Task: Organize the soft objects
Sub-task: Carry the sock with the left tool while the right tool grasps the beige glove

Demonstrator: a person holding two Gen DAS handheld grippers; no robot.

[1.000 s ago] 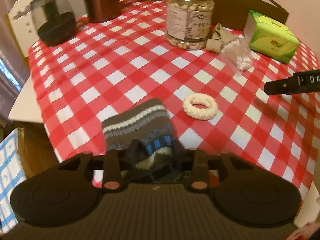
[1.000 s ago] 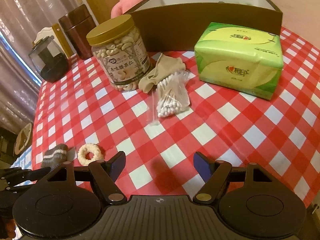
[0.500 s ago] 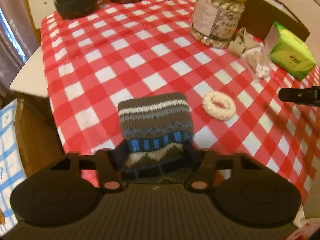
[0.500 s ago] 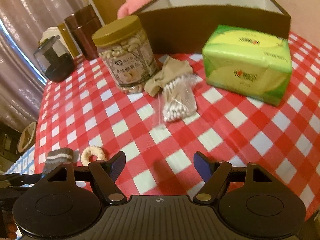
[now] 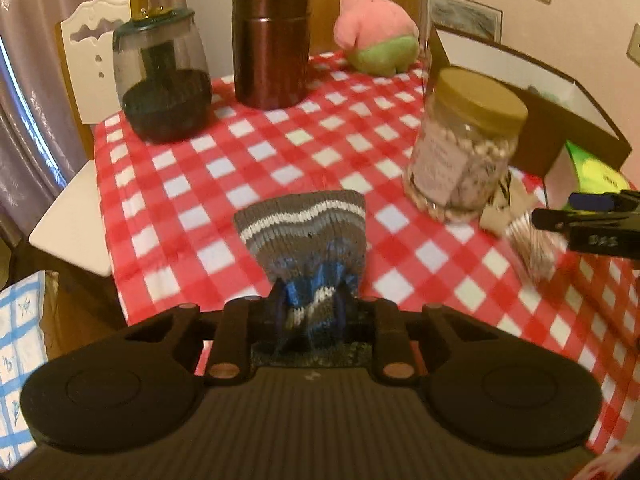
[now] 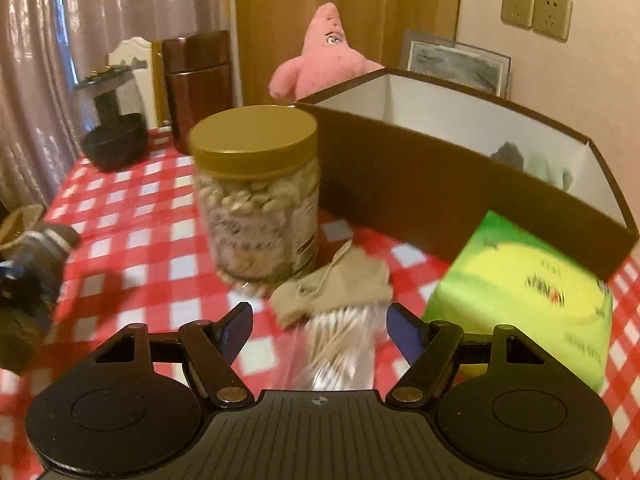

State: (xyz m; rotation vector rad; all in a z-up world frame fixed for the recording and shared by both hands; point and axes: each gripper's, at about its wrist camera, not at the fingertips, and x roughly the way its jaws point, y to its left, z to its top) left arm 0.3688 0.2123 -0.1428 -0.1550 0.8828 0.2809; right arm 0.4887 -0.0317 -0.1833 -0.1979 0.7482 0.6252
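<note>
My left gripper (image 5: 310,306) is shut on a grey, white and blue striped knit sock (image 5: 308,236), held above the red checked tablecloth (image 5: 192,184). The sock also shows at the left edge of the right wrist view (image 6: 36,256). My right gripper (image 6: 318,326) is open and empty, low over a beige sock (image 6: 340,284) and a bag of cotton swabs (image 6: 340,348). A pink plush star (image 5: 374,26) sits at the table's far side. A brown open box (image 6: 460,168) with soft items inside stands at the back right.
A jar of nuts (image 6: 256,196) stands just ahead of the right gripper. A green tissue pack (image 6: 524,304) lies to its right. A dark brown canister (image 5: 272,40) and a glass pot (image 5: 162,80) stand at the far left. A white chair (image 5: 88,48) is behind the table.
My left gripper has closed tighter on the striped sock and lifted it, tilting up toward the far side. My right gripper has moved forward and lower, close to the beige sock and swabs.
</note>
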